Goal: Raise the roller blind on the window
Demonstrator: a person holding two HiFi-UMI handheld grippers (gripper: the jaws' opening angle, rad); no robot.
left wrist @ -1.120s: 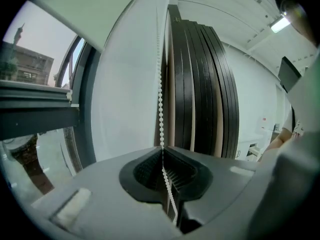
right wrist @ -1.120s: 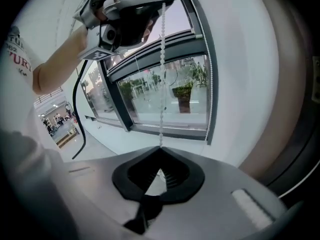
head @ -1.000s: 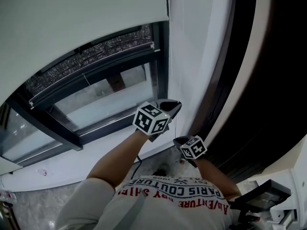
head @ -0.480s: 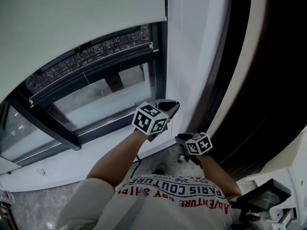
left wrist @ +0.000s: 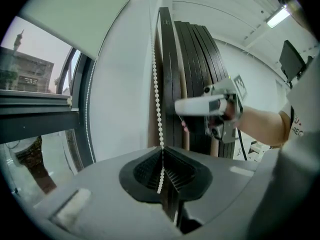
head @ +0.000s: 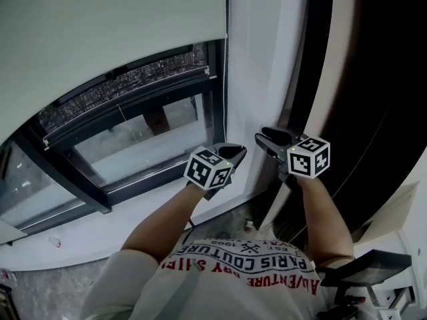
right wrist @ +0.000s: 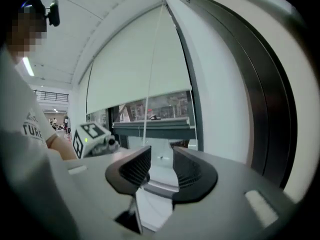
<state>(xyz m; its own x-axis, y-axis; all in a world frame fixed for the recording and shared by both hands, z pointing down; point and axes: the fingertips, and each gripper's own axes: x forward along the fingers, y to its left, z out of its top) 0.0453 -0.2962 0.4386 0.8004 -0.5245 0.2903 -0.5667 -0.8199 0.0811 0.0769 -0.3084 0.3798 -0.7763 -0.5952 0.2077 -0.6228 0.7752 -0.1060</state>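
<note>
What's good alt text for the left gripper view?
The left gripper has its fingers shut on a white bead chain beside a window with a partly lowered roller blind. Beyond, the right gripper hovers before dark panels, fingers just opened, empty.

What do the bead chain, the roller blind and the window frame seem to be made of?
Bead chain: probably white plastic, slightly glossy; small round beads evenly spaced.
Roller blind: seems a coated fabric, matte pale grey-green; flat, without shine.
Window frame: likely painted metal, dark and smooth; slim straight profiles with sharp edges.
</note>
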